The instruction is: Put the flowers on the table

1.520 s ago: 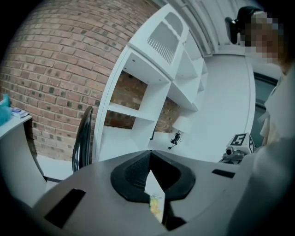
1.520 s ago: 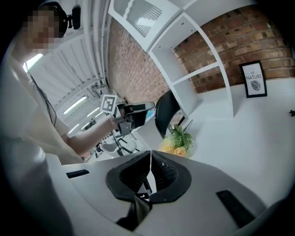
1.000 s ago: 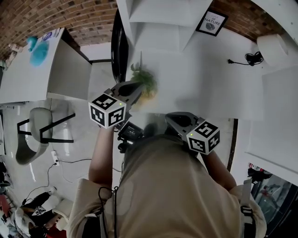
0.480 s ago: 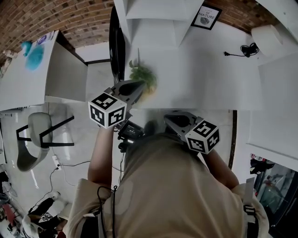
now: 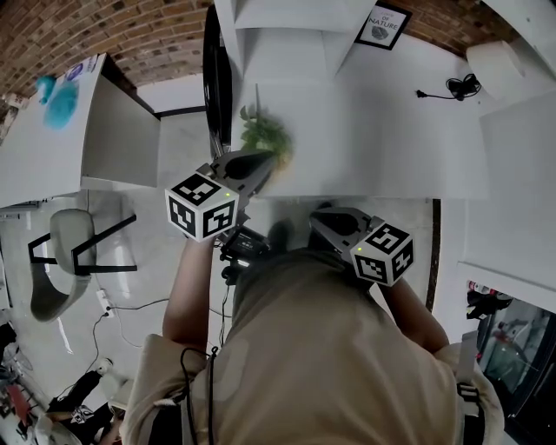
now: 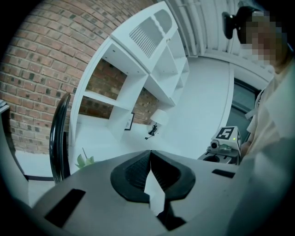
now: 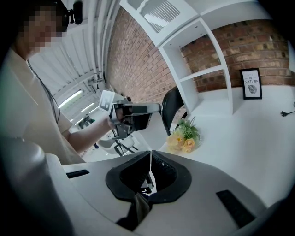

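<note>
Jaws together: left gripper (image 6: pixel 150 154), right gripper (image 7: pixel 150 154) (empty).

A white table (image 5: pixel 391 130) is spread across the upper middle of the head view, on which a bunch of yellow and green flowers (image 5: pixel 263 137) is laid near its left edge, a framed picture (image 5: pixel 382 24) is stood at the top, and a black cable (image 5: pixel 447 87) is coiled at the upper right.

Smooth matt table (image 5: pixel 382 130) (rough brick wall (image 5: pixel 130 35))
</note>
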Demonstrator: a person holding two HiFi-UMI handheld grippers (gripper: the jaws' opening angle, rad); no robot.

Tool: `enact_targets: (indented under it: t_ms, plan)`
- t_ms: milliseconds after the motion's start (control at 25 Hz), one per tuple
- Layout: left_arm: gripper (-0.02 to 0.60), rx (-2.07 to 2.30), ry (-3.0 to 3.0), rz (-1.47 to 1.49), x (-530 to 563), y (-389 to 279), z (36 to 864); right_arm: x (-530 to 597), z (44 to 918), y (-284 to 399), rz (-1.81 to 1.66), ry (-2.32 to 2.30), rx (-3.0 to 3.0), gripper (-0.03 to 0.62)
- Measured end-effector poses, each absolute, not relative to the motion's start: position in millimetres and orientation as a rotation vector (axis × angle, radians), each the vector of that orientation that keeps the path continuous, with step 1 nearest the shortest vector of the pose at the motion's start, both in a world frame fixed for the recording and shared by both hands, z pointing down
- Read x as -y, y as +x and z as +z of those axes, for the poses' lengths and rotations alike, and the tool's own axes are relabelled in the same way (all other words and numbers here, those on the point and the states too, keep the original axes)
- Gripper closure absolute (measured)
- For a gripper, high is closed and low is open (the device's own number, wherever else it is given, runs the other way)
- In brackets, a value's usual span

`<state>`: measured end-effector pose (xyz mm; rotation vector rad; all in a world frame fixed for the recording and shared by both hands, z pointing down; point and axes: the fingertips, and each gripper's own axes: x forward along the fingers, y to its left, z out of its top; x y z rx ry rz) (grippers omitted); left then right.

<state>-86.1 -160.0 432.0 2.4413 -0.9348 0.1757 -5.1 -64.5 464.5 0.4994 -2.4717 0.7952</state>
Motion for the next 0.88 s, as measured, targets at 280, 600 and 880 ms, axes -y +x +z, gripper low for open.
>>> enact_targets:
  t_ms: [280, 600, 880]
  plan:
    - [0.571, 0.918, 2.429, 0.185, 146.4, -70.5, 426.1, 71.8, 446.6, 0.0, 0.775, 0.472, 2.553, 0.572]
    - [0.571, 0.955, 2.401, 0.234, 132.8, -30.7, 425.9, 63.8, 445.2, 35.3, 0.790, 0.409, 2.599, 0.571]
    - [0.571, 0.957, 2.408, 0.245, 123.7, 9.8, 418.7, 58.1, 442.2, 70.4, 0.788, 0.389, 2.626, 0.572]
